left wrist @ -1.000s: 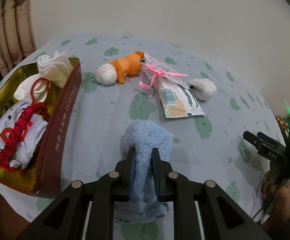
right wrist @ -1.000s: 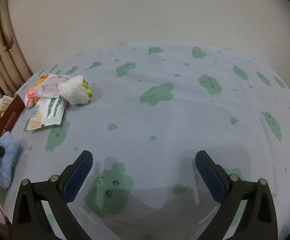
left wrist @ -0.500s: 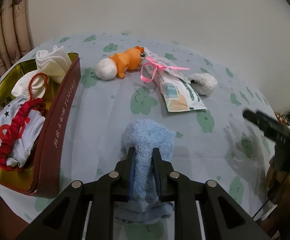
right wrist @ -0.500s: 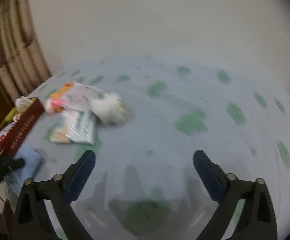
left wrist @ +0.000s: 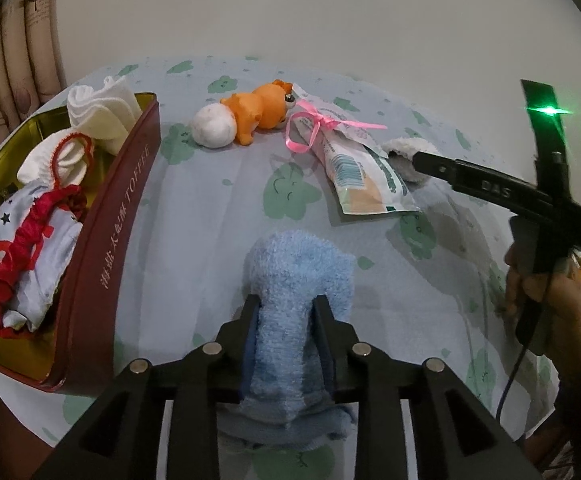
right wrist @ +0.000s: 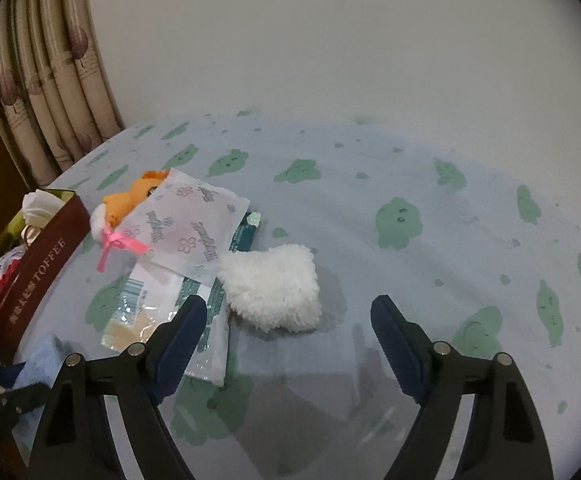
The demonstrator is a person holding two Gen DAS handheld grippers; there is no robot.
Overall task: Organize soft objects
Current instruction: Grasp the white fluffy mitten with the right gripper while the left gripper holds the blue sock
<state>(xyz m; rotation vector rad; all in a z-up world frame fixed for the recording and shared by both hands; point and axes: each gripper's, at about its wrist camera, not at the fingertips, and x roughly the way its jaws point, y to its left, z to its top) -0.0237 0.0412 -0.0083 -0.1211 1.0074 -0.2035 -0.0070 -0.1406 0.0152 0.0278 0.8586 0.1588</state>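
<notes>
My left gripper (left wrist: 286,308) is shut on a folded blue towel (left wrist: 298,276), just above the bedsheet, right of the red toffee tin (left wrist: 126,200). The tin holds white cloths (left wrist: 98,112) and a red-trimmed pouch (left wrist: 22,256). My right gripper (right wrist: 288,312) is open, just in front of a white fluffy pad (right wrist: 274,288), which also shows in the left wrist view (left wrist: 408,148). An orange plush toy (left wrist: 250,116) and packets tied with pink ribbon (left wrist: 354,160) lie beyond the towel.
The bed has a pale blue sheet with green prints (right wrist: 430,208). A curtain (right wrist: 46,80) hangs at the left and a plain wall stands behind. The tin sits at the bed's left edge (right wrist: 30,256).
My right gripper has swung left and forward to the white fluffy pad, still open. My left gripper still holds the blue towel and has barely moved.
</notes>
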